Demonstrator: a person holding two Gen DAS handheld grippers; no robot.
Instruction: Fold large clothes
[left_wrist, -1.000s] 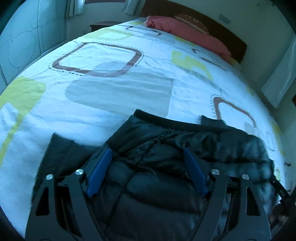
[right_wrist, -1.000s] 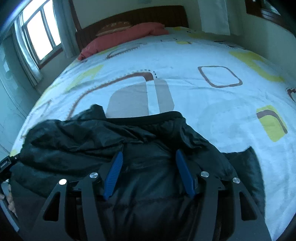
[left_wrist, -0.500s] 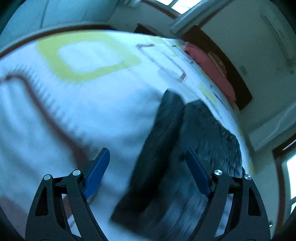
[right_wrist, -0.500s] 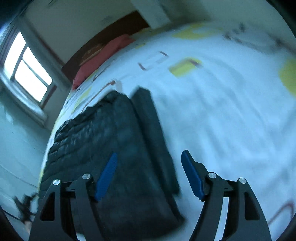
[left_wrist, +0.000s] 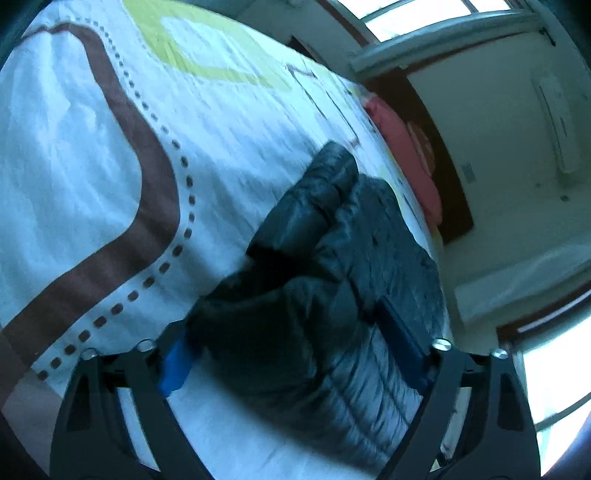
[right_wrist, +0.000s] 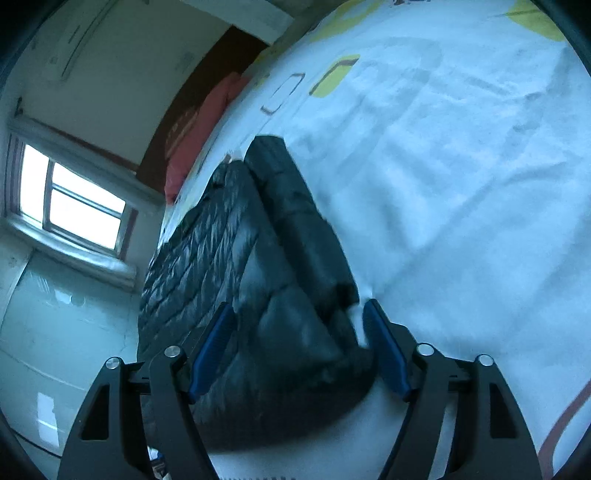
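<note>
A black quilted puffer jacket (left_wrist: 332, 288) lies on the patterned bedspread (left_wrist: 92, 166), also seen in the right wrist view (right_wrist: 258, 280). My left gripper (left_wrist: 291, 350) is open, its blue fingers straddling the jacket's near left edge; the left finger (left_wrist: 173, 365) is partly hidden by the fabric. My right gripper (right_wrist: 299, 347) is open, its fingers on either side of the jacket's near right edge. A folded sleeve (right_wrist: 306, 229) lies along that side. Whether the pads touch the fabric is unclear.
The white bedspread (right_wrist: 461, 184) has brown and yellow-green shapes. A red pillow (left_wrist: 410, 155) lies against the dark headboard (right_wrist: 207, 85). Windows (right_wrist: 70, 206) sit beyond the bed's left side.
Both grippers swung from above the jacket's middle out to its opposite side edges and dropped low. Both stay open.
</note>
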